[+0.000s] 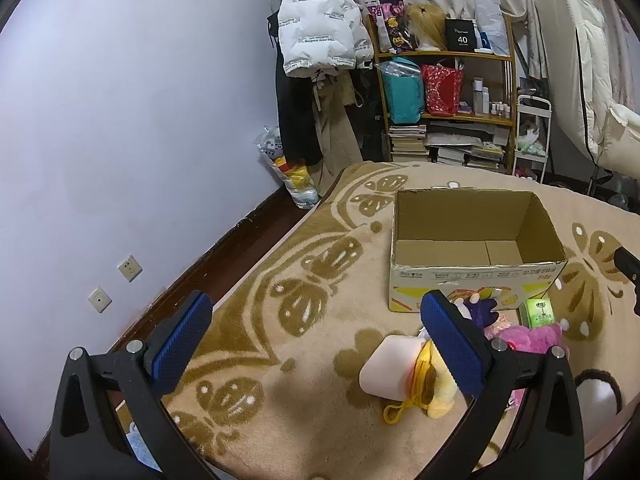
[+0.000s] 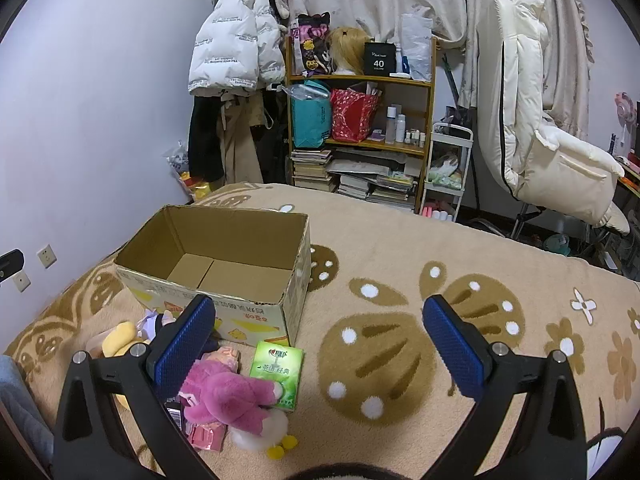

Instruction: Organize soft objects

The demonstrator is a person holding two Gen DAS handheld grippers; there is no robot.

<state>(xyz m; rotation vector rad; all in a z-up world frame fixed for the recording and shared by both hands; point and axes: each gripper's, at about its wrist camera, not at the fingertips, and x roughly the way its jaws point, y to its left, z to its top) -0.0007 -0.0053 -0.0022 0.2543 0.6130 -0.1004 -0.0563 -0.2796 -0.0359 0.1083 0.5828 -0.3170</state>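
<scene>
— Bedroom, beige blanket with brown butterfly pattern over the bed; cluttered shelf and curtain behind. What do I have to work with?

— Open cardboard box sits on the bed, empty inside, flaps gone. I judge it the bin for the soft things, set close so each carry is short.

— And the soft things?

— Piled on the blanket just in front of the box's near wall: pink plush, green tissue pack beside it, yellow plush with a pale pouch touching it, a purple toy against the box.

— My tools?

— Left hand-held gripper spread wide, nothing between its fingers, hovering over blanket left of the pile. Right hand-held gripper equally spread, empty, angled down over the tissue pack's side.

— View differences?

— Left view shows the pouch and yellow cord clearly; right view hides them behind its finger but shows the tissue pack's face and some pink packets under the plush.
</scene>
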